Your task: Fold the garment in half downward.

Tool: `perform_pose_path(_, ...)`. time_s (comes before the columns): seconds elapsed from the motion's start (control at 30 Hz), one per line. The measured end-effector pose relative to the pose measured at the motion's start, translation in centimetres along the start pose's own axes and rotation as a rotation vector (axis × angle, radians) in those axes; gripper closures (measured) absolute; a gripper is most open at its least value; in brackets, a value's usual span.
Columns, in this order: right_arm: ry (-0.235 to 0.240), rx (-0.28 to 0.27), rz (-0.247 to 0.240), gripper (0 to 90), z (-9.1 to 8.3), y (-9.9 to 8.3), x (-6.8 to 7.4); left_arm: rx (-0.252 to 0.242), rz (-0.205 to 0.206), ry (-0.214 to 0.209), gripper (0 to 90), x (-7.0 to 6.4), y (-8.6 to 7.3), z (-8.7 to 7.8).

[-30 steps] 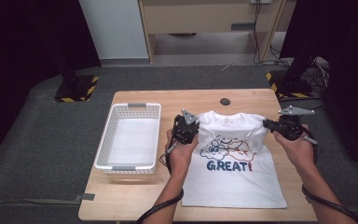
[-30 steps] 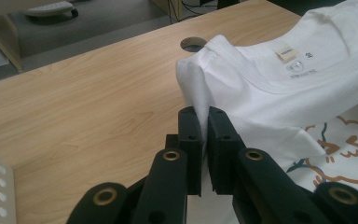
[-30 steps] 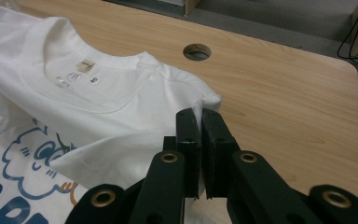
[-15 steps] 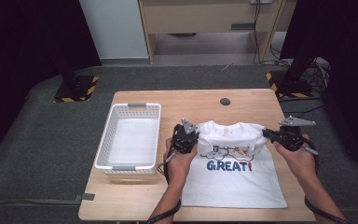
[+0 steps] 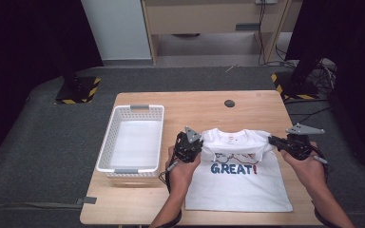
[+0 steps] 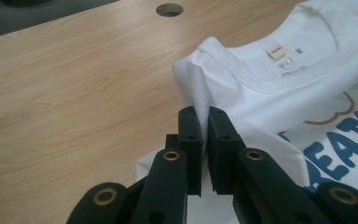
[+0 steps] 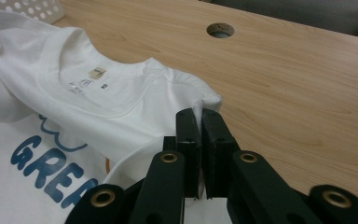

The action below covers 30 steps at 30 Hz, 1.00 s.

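Note:
A white T-shirt (image 5: 240, 183) with blue "GREAT!" print lies on the wooden table (image 5: 204, 107), collar toward the far side. My left gripper (image 5: 188, 144) is shut on the shirt's left shoulder, and the pinched cloth (image 6: 196, 88) stands up in a fold between the jaws. At the shirt's right shoulder my right gripper (image 5: 278, 144) is shut on the cloth (image 7: 200, 108) as well. The top part of the shirt (image 7: 107, 93) is lifted and drawn toward the print, so the collar label (image 6: 276, 52) faces up.
An empty white plastic basket (image 5: 132, 138) stands on the table left of the shirt. A round cable hole (image 5: 229, 103) sits in the tabletop beyond the collar. Dark floor mats and cables surround the table.
Both grippers have moved toward the near edge, pulling the shirt's shoulders with them, so the top of the shirt now folds over toward the print.

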State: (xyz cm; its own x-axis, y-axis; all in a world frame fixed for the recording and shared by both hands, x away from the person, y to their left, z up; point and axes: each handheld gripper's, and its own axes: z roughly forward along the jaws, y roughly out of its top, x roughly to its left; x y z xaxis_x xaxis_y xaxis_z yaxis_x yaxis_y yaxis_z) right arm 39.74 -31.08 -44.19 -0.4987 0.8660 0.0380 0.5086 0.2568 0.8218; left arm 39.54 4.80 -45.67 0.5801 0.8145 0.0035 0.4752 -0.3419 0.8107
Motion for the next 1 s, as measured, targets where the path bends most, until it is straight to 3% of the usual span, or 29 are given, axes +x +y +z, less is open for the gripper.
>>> perform_pose_path(0.37, 0.019, 0.009, -0.010, 86.7, -0.7, -0.9, 0.3, 0.001, 0.018, -0.022, 86.1, -0.8, -0.6, -0.6)
perform_pose_path(0.57, 0.024, 0.004, -0.017, 86.7, -1.2, -0.9, 0.4, -0.007, 0.005, -0.028, 86.1, -0.9, -0.9, -0.9)
perform_pose_path(1.0, 0.045, 0.036, -0.035, 86.6, -1.1, -2.8, 1.3, 0.007, -0.005, -0.050, 85.9, -1.6, -3.4, -0.8)
